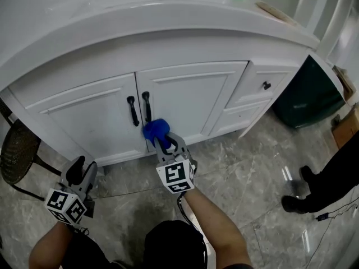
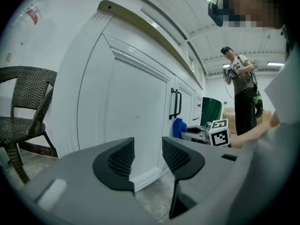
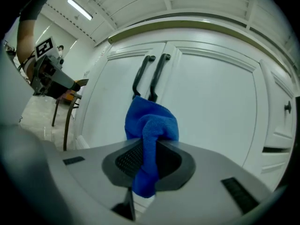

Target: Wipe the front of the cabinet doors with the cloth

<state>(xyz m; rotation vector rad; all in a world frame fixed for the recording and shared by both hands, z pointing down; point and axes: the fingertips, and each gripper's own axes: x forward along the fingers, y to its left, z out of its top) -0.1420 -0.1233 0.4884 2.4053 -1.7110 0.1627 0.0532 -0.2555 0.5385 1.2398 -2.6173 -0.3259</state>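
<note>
Two cabinet doors [image 1: 185, 97], wiping in hand.
My right tongs [image 1: 164, 143] pinch blue cloth [image 1: 154, 129] by the handles [image 1: 140, 109]; left tongs [image 1: 81, 170] spread, empty; next, sweep across.

Two doors [image 1: 190, 97] side by side under the counter [image 1: 112, 15], handles [image 1: 147, 106] paired at the middle seam, drawers [image 1: 263, 83] to the right. Chair [image 1: 19, 150] left of the doors, bin [image 1: 308, 97] right of the drawers, person [image 1: 320, 186] on the floor [image 1: 247, 172] nearer and right. Right gripper [image 1: 162, 142] before the handles, cloth [image 1: 155, 129] between its jaws just below them; left gripper [image 1: 78, 170] low before the left door, beside the chair.
</note>
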